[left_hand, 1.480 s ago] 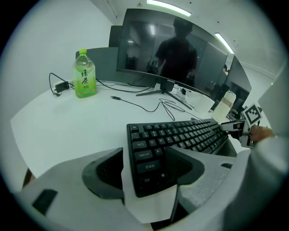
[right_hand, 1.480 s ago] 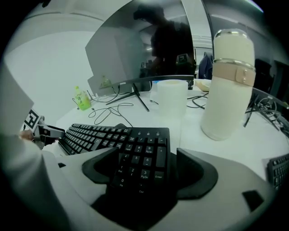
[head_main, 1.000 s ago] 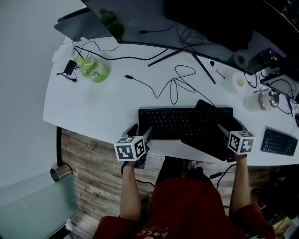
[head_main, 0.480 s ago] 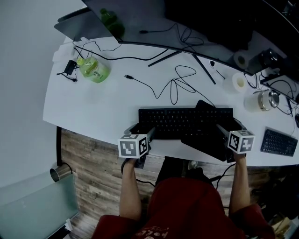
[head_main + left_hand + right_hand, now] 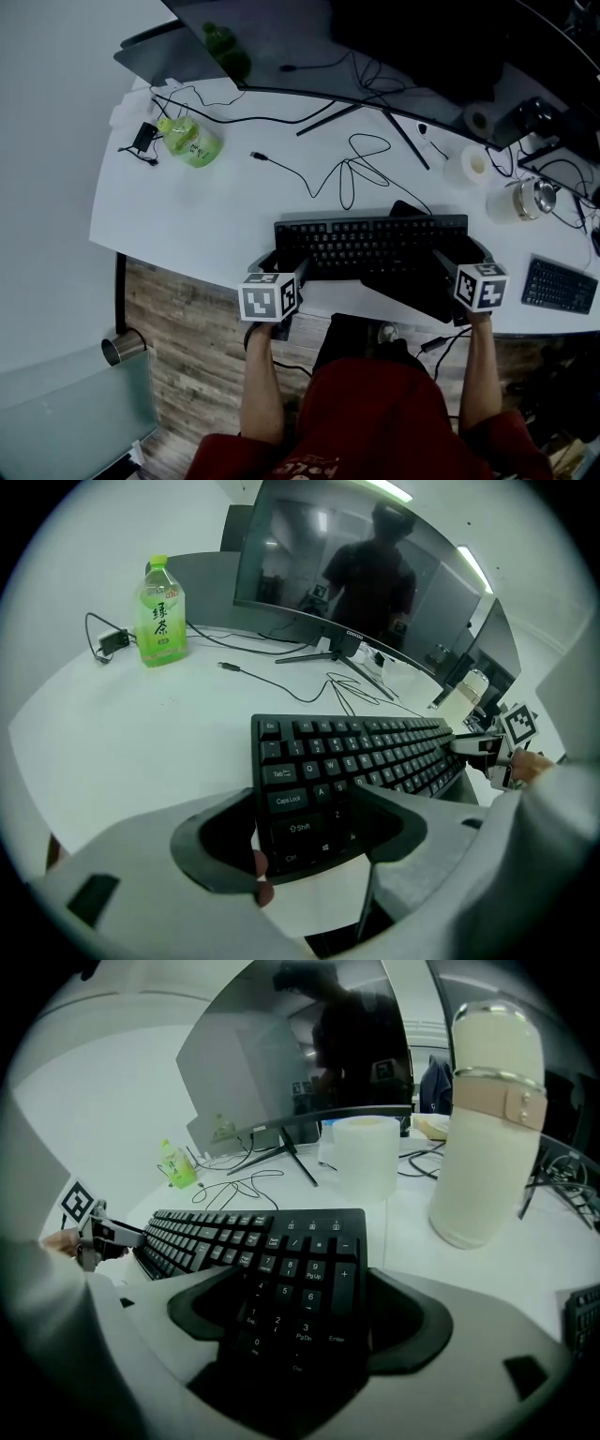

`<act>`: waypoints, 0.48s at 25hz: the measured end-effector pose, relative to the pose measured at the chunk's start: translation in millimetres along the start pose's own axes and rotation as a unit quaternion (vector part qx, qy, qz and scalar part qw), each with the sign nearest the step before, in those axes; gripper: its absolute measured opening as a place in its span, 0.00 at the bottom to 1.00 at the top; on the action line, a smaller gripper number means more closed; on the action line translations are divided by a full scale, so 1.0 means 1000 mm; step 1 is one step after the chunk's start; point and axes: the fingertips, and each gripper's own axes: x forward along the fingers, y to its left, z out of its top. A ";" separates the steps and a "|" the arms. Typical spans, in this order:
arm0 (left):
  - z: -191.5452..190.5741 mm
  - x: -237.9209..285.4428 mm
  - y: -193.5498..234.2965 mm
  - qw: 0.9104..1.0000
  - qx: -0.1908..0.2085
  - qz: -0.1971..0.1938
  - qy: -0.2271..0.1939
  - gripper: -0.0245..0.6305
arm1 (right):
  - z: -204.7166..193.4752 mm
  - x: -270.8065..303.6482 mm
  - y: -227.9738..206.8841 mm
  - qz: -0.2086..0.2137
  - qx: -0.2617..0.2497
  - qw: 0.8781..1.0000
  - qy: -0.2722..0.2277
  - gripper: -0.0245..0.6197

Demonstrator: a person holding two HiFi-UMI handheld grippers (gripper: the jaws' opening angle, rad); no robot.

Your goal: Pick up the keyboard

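Note:
A black keyboard (image 5: pixel 370 242) lies near the front edge of the white desk (image 5: pixel 187 216), its right part over a dark mat (image 5: pixel 424 286). My left gripper (image 5: pixel 286 265) holds its left end. In the left gripper view the keyboard (image 5: pixel 366 757) has its Ctrl and Shift corner inside the left gripper (image 5: pixel 314 841), with the jaws closed against it. My right gripper (image 5: pixel 448 262) is at the right end. There the number pad of the keyboard (image 5: pixel 281 1260) fills the right gripper (image 5: pixel 300 1321), and both jaws touch it.
A green tea bottle (image 5: pixel 190 141) lies at the back left, with loose cables (image 5: pixel 356 169) behind the keyboard. A curved monitor (image 5: pixel 309 47) spans the back. A white roll (image 5: pixel 478 164), a metal flask (image 5: pixel 530 200) and a second keyboard (image 5: pixel 560 284) sit at the right.
My left gripper slid right onto the keyboard's left end and closed on it. The keyboard has shifted slightly to the left. The right gripper has barely moved.

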 end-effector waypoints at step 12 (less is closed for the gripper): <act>0.037 -0.050 -0.015 0.993 0.033 0.031 -0.107 0.50 | 0.038 -0.036 0.008 0.008 -0.021 0.996 -0.086 0.64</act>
